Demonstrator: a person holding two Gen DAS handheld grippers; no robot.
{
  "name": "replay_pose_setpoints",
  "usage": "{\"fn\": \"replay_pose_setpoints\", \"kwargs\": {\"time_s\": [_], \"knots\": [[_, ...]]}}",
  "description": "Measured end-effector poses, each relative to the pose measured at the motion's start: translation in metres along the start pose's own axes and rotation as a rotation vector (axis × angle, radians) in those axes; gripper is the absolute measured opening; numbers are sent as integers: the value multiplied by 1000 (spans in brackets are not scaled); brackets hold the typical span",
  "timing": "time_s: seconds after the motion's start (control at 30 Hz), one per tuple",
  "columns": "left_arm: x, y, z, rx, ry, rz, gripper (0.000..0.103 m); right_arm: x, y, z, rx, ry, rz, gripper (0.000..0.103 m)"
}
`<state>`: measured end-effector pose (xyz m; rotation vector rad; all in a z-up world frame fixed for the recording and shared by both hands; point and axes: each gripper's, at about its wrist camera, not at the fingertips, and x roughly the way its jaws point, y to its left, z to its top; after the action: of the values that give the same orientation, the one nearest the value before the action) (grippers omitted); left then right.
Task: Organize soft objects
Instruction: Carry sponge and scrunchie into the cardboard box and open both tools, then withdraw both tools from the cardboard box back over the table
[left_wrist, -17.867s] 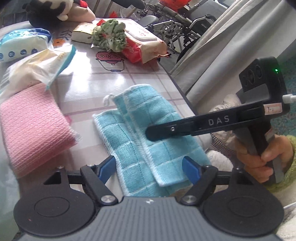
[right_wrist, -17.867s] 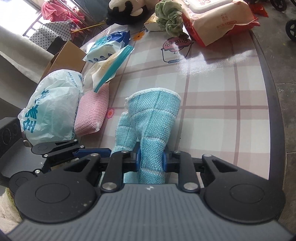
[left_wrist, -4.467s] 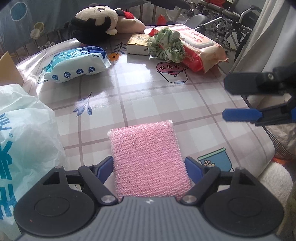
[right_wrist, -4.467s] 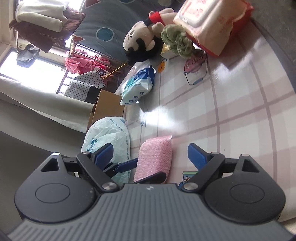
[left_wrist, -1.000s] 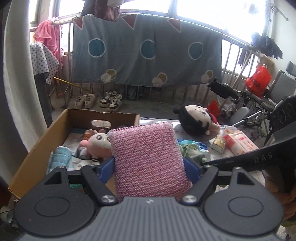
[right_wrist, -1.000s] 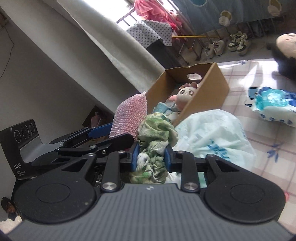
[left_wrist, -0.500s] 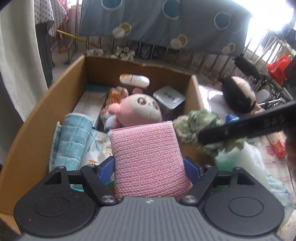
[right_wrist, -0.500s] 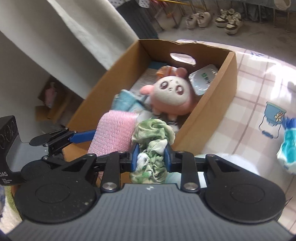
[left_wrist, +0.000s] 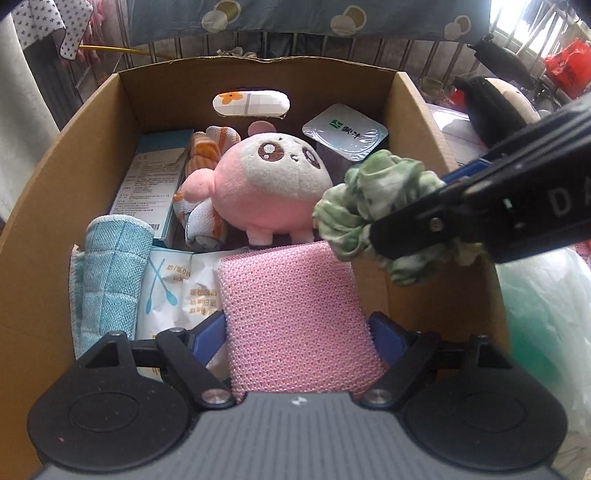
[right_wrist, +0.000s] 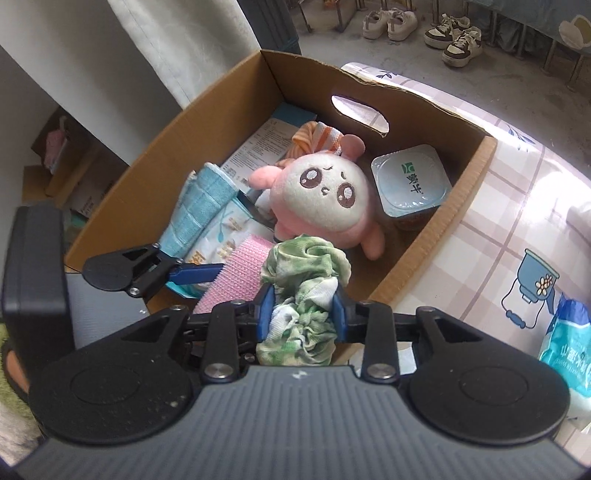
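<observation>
My left gripper (left_wrist: 297, 325) is shut on a folded pink mesh cloth (left_wrist: 295, 314) and holds it over the near end of an open cardboard box (left_wrist: 66, 147). The cloth also shows in the right wrist view (right_wrist: 236, 277). My right gripper (right_wrist: 302, 306) is shut on a green and white scrunchie (right_wrist: 306, 280) just above the box's near right wall (right_wrist: 424, 251). The scrunchie shows in the left wrist view (left_wrist: 373, 210) too, right of the pink cloth. Inside the box lie a pink plush toy (left_wrist: 266, 192) and a folded blue towel (left_wrist: 110, 273).
The box also holds an orange striped cloth (left_wrist: 203, 155), a sealed plastic cup (left_wrist: 343, 133), a paper box (left_wrist: 151, 184) and white packets (left_wrist: 177, 291). A white plastic bag (left_wrist: 546, 314) lies right of the box. A blue wipes pack (right_wrist: 569, 339) lies on the checked tablecloth (right_wrist: 517, 221).
Both grippers have come closer over the box and lower, each still holding its item. The scrunchie now hangs beside the pink cloth above the box's near right corner.
</observation>
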<state>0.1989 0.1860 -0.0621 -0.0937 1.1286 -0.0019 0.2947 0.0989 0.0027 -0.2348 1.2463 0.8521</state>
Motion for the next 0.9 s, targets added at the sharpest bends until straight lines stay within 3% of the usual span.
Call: {"fn": "replay_pose_setpoints", "kwargs": {"time_s": [0.2, 0.43, 0.53, 0.6, 0.7, 0.9], "knots": [[5, 3, 2, -18, 41, -8, 87, 11, 11, 11, -49, -2, -87, 51], [-7, 11, 0, -41, 29, -24, 88, -4, 8, 16, -45, -69, -93, 54], [-18, 16, -3, -69, 9, -43, 85, -16, 8, 16, -50, -116, -90, 51], [-23, 20, -4, -89, 7, -59, 74, -24, 8, 15, -51, -145, -77, 39], [-27, 26, -6, -120, 12, -81, 58, -31, 9, 16, -32, -151, -26, 30], [1, 30, -6, -150, 118, -117, 47, -25, 15, 15, 9, -110, 83, 30]]}}
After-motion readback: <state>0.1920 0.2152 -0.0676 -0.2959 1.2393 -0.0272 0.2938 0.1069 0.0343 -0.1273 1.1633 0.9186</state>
